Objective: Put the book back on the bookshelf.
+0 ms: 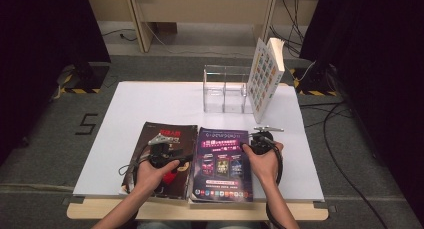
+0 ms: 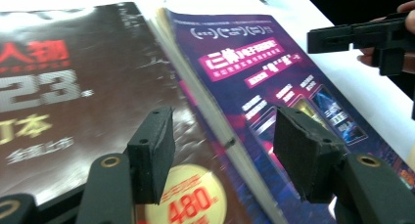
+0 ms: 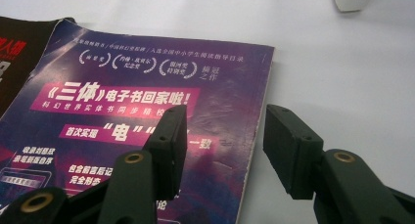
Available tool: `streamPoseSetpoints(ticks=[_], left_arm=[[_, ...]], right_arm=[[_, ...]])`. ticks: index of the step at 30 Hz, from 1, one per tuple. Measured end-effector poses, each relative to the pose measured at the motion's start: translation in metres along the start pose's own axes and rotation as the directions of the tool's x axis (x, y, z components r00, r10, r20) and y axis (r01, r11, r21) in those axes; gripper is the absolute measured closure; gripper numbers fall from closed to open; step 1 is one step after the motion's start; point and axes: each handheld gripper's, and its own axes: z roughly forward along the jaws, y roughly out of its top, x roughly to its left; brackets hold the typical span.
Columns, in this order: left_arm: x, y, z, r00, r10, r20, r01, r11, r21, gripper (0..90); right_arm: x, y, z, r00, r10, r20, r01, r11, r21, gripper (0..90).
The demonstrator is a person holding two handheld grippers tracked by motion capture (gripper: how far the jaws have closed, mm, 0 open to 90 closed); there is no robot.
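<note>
Two magazines lie side by side at the front of the white table top [image 1: 150, 104]: a dark brown one [image 1: 150, 139] on the left and a purple one [image 1: 222, 161] on the right. My left gripper [image 1: 170, 150] hovers over the brown magazine's right part. Seen from the left gripper view, its jaws stand open [image 2: 222, 155] astride the seam between the brown cover [image 2: 73, 97] and the purple cover [image 2: 254, 67], gripping nothing. My right gripper [image 1: 253, 139] sits at the purple magazine's right edge. Its jaws [image 3: 225, 145] are open, straddling that edge [image 3: 259, 136].
A clear acrylic holder [image 1: 225, 89] with two compartments stands at the back of the table. A thick book [image 1: 265, 76] leans upright against its right side. Both magazines lie close to the table's front edge. Cables run over the floor at the right.
</note>
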Motion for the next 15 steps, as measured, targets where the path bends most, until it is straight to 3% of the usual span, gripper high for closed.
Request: streamPoseSetpoints(ticks=[10, 15], left_arm=[[-0.010, 0.008, 0.026, 0.9998, 0.008, 0.017, -0.009, 0.9983, 0.057, 40.8], [-0.013, 0.007, 0.034, 0.9995, -0.013, 0.029, 0.011, 0.9970, 0.077, 40.0]], right_arm=[[0.001, -0.002, 0.003, 0.9999, 0.009, -0.006, -0.009, 1.000, 0.010, 51.9], [0.001, -0.004, 0.004, 0.9999, 0.015, -0.008, -0.015, 1.000, 0.019, 51.9]])
